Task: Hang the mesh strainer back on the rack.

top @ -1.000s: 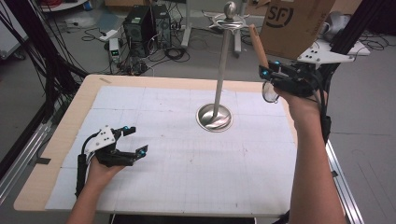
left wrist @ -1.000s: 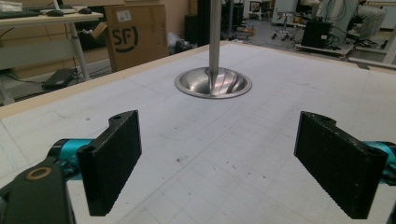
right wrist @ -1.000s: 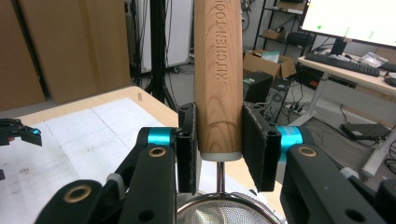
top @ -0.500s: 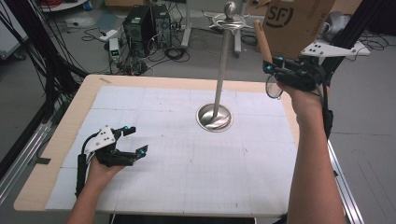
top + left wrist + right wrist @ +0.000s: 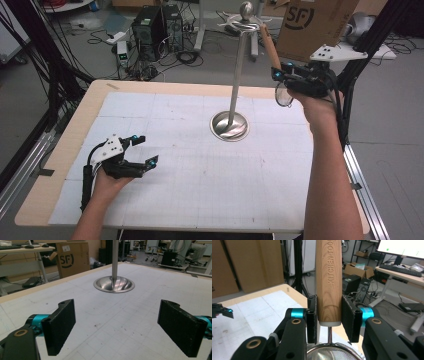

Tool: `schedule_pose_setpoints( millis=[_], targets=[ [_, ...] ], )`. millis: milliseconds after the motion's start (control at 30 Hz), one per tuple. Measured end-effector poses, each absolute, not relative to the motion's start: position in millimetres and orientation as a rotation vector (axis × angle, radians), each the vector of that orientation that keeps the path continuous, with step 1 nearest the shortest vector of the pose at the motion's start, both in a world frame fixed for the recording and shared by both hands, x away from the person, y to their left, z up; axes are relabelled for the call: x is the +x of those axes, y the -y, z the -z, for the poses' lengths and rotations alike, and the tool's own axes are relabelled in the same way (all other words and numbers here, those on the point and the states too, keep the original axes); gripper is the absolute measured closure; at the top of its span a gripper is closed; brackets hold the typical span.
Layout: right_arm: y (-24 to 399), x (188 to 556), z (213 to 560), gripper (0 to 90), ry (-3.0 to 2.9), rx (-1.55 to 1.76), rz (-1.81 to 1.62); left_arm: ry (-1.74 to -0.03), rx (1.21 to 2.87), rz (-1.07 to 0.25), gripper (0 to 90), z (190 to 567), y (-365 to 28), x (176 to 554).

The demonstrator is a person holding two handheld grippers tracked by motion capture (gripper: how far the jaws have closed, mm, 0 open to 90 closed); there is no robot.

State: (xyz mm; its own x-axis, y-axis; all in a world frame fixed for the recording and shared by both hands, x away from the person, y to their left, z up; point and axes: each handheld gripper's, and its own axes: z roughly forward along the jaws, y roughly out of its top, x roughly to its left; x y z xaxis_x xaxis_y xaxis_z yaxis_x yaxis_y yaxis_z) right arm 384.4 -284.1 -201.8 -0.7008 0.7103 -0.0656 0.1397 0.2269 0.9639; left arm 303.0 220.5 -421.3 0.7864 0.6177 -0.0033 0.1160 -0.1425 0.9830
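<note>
A strainer with a wooden handle and a round mesh bowl is held in the air at the table's far right. My right gripper is shut on the handle's lower end, with the handle pointing up and the bowl hanging below. A metal stand has a pole topped by a ball, and a round base at the table's middle. My left gripper rests low at the front left, open, with nothing between its pads.
A white gridded mat covers the wooden table. A cardboard box stands behind the table's far right, and computers and cables lie on the floor beyond the far edge. A black frame post rises right of my right hand.
My right hand with the strainer drifted slightly right and up, then back left. The left gripper has stayed where it was.
</note>
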Motion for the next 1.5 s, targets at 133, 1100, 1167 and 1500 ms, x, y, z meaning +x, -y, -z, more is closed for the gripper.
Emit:
schedule_pose_setpoints(
  millis=[133, 1100, 1167, 1500],
  targets=[
    [276, 384, 202, 68.2, -2.019, 0.753, -1.494, -0.583, 1.682, -0.483, 15.4, 421, -220, 303],
    [245, 397, 214, 68.0, -2.042, 0.841, -1.368, -0.584, 1.677, -0.478, 15.4, 421, -221, 303],
    [243, 397, 214, 67.9, -2.038, 0.852, -1.356, -0.583, 1.678, -0.48, 15.4, 421, -220, 303],
    [239, 396, 216, 58.8, -2.036, 0.844, -1.353, -0.583, 1.676, -0.478, 15.4, 421, -221, 303]
  ],
)
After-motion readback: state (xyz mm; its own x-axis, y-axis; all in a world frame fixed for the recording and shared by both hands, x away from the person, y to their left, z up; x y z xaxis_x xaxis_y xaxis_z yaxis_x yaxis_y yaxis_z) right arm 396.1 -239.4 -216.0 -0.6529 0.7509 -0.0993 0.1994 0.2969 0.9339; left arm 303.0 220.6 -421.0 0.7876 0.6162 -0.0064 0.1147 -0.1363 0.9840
